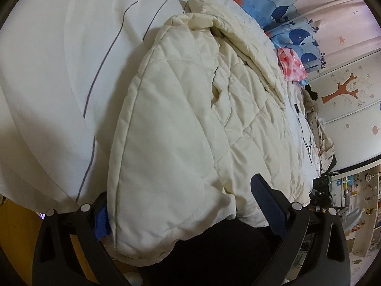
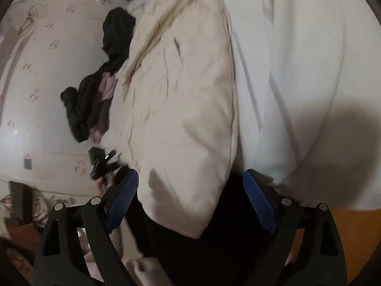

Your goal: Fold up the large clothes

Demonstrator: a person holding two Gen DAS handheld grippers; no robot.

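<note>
lying folded along the edge of the bed [image 1: 47, 76], a cream quilted jacket [image 1: 181, 124] bulging thick at its near corners. straddling one corner each, left gripper [image 1: 181, 211] and right gripper [image 2: 190, 200], fingers [image 1: 266, 205] apart on both, nothing clamped. judging the next fold: sliding padding deep between the pads before closing, catching every layer, lifting both corners level and together so the bulk is not sagging or twisting. keeping clear of the dark clothes [image 2: 95, 95] heaped beyond on the bed, beside the whale-print curtain [image 1: 285, 23]; right view blurring, detail uncertain.
</note>
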